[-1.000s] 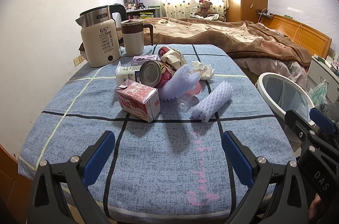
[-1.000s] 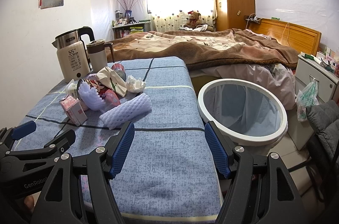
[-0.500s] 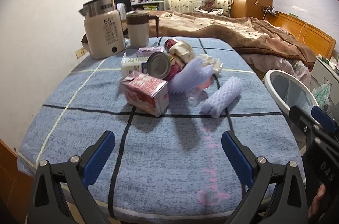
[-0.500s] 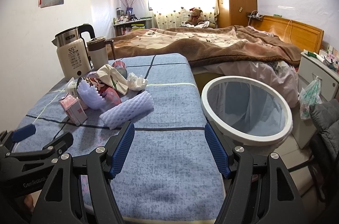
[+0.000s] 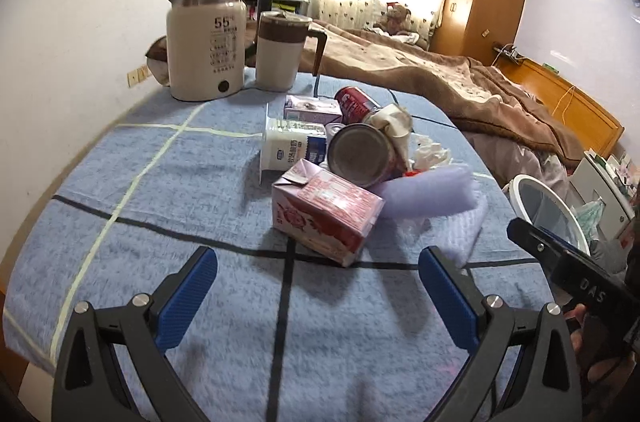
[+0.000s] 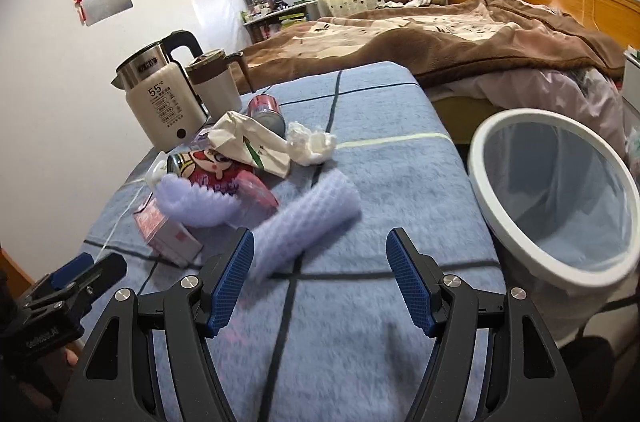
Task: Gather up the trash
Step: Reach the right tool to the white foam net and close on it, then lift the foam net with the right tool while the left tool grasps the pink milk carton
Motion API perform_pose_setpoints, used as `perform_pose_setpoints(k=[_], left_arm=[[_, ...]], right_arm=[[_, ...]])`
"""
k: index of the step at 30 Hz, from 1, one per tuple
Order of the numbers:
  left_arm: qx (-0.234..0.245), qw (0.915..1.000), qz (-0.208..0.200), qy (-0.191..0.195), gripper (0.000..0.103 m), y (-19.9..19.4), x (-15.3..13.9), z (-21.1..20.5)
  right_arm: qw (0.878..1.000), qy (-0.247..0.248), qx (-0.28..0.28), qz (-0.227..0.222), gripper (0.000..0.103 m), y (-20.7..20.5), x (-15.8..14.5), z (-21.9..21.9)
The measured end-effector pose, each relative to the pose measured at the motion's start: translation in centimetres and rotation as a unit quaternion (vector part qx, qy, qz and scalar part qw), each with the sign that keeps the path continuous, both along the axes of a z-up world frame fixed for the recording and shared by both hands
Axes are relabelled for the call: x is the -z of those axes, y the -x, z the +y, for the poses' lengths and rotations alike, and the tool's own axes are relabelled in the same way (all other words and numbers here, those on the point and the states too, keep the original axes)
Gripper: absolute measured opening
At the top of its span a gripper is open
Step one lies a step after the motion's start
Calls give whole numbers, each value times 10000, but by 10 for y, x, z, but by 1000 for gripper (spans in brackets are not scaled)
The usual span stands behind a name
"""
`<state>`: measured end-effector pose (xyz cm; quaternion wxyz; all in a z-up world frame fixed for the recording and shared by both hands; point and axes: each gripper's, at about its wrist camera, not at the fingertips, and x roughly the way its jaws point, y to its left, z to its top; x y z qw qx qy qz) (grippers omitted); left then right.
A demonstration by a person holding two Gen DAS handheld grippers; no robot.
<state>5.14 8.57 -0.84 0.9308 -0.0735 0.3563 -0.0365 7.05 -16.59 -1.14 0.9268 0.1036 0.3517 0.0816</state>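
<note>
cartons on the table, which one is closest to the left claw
The pink carton, lying right ahead of the left claw. The white carton and purple carton lie farther back.

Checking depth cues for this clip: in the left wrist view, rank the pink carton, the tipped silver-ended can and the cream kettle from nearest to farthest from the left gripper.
1. pink carton: straight ahead of the open left gripper, on the blue cloth.
2. silver-ended can: just behind the carton, slightly right, lying on its side.
3. cream kettle: far back on the left, near the wall.
</note>
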Motion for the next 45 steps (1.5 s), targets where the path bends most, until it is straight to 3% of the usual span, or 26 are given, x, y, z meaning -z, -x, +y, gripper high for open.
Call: perform_pose_setpoints(k=[5, 17, 19, 21, 24, 29, 33, 37, 43, 45], left_arm=[[161, 9998, 1, 68, 102, -13, 4, 5], [-87, 9997, 88, 209, 102, -43, 6, 5], [-189, 9995, 158, 210, 102, -48, 8, 5], [-203, 9993, 133, 287, 102, -51, 8, 5], [-233, 9990, 299, 253, 102, -59, 13, 3], [-220, 9985, 373, 321, 101, -59, 17, 3], [-180, 9991, 375, 30, 97, -56, 12, 5], [-135, 9991, 374, -167, 84, -51, 8, 13], [-401, 9941, 730, 689, 81, -58, 23, 37], [-548, 9945, 652, 605, 81, -59, 24, 37]], right_arm=[[9993, -17, 8, 377, 69, -25, 12, 9], [9956, 48, 84, 936, 69, -60, 31, 22], [9955, 115, 54, 937, 66, -61, 32, 25], [9961, 129, -45, 870, 46, -60, 30, 28], [9967, 274, -218, 727, 30, -57, 27, 36], [9973, 122, -262, 682, 19, -55, 27, 32], [9976, 153, -278, 620, 16, -50, 25, 27], [9978, 183, -309, 558, 14, -47, 23, 26], [9980, 96, -293, 546, 13, -44, 23, 22], [9981, 124, -306, 527, 13, -44, 22, 23]])
